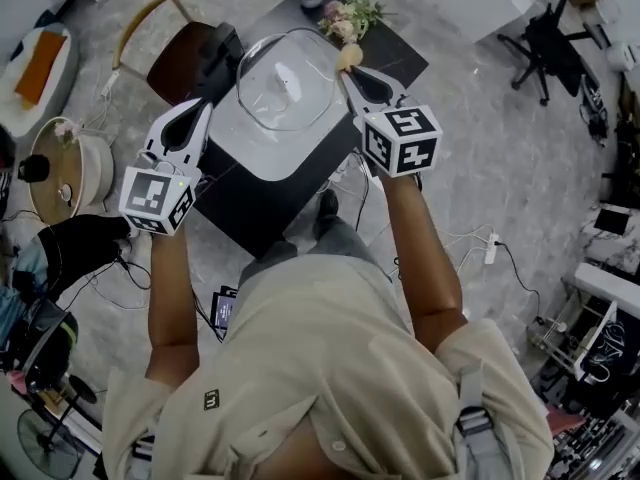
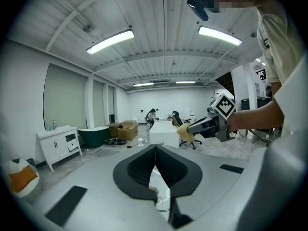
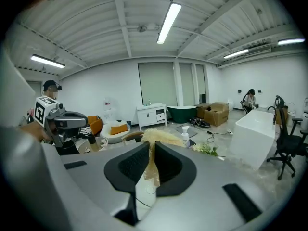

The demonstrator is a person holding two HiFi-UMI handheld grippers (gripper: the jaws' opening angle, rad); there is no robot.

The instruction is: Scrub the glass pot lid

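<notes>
Evidently scrubbing is about to begin: the right tool (image 1: 352,71) pinches a sponge (image 1: 348,56) at the far-right rim of the lid (image 1: 285,83), which lies on a tray (image 1: 270,156) on the surface (image 1: 250,203). The left tool (image 1: 207,106), jaws together and empty, sits just left, probably to steady it.

You hold both arms out ahead of you, elbows bent and forearms bare. Your left forearm (image 1: 170,298) runs almost straight forward, while your right forearm (image 1: 425,258) slants inward toward the middle. Your left gripper (image 1: 205,110) points forward and slightly to the right, its jaws closed tip to tip. Your right gripper (image 1: 350,73) reaches farther ahead and points forward and to the left, its jaws pinched on a tan scrub pad (image 3: 154,141). On both grippers the marker cubes face upward, above your hands.
</notes>
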